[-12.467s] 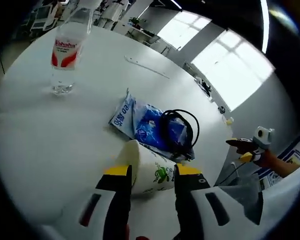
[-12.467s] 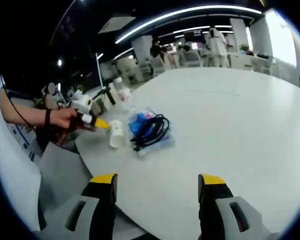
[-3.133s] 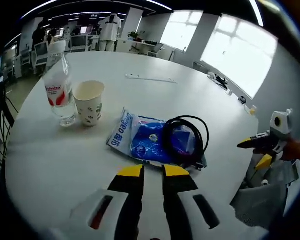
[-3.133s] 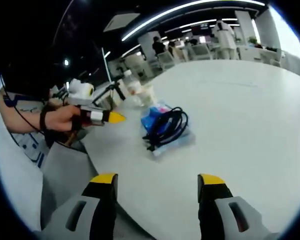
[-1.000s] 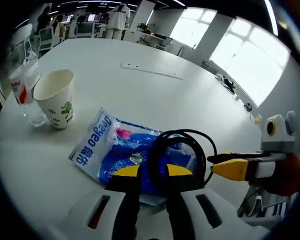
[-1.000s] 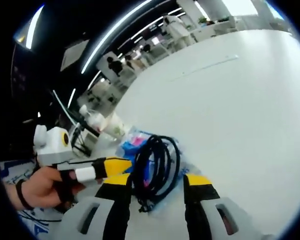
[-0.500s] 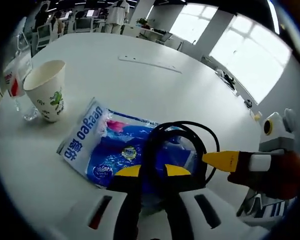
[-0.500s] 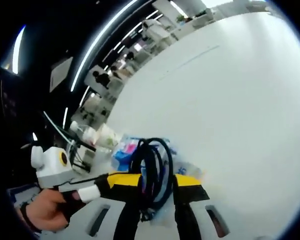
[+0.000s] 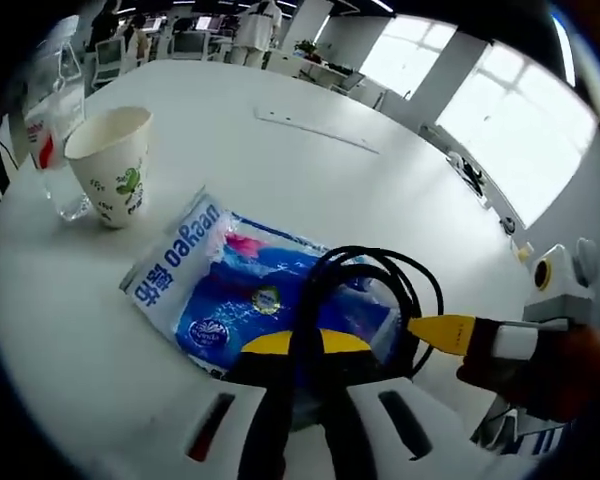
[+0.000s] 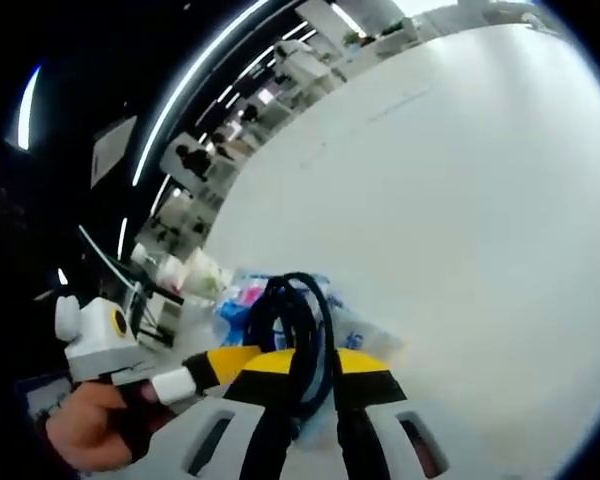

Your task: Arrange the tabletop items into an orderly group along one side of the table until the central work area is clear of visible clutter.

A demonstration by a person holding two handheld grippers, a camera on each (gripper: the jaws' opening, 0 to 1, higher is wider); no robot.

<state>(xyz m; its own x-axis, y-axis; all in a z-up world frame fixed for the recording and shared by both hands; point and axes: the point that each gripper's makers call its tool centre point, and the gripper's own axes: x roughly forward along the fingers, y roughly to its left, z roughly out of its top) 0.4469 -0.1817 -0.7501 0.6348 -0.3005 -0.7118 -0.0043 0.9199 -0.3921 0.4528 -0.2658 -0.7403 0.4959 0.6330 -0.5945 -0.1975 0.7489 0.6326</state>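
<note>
A blue snack packet [image 9: 230, 300] lies on the white round table [image 9: 230, 180] with a coiled black cable [image 9: 375, 285] on top of it. My left gripper [image 9: 306, 345] is shut, its yellow tips touching the near edge of the coil. My right gripper [image 10: 302, 365] is shut on the black cable [image 10: 302, 320], whose loop rises between its jaws above the packet [image 10: 242, 300]. It enters the left gripper view from the right [image 9: 448, 332]. A paper cup [image 9: 110, 165] stands upright beside a water bottle [image 9: 48, 140] at the far left.
A thin white strip [image 9: 315, 130] lies farther across the table. The table's edge runs close behind the cable on the right. A hand [image 10: 85, 425] holds the left gripper [image 10: 215, 368]. Office desks and people stand in the background.
My right gripper's jaws have closed from wide open onto the cable coil. The left gripper has edged closer to the coil, still shut. Cup, bottle and packet have stayed in place.
</note>
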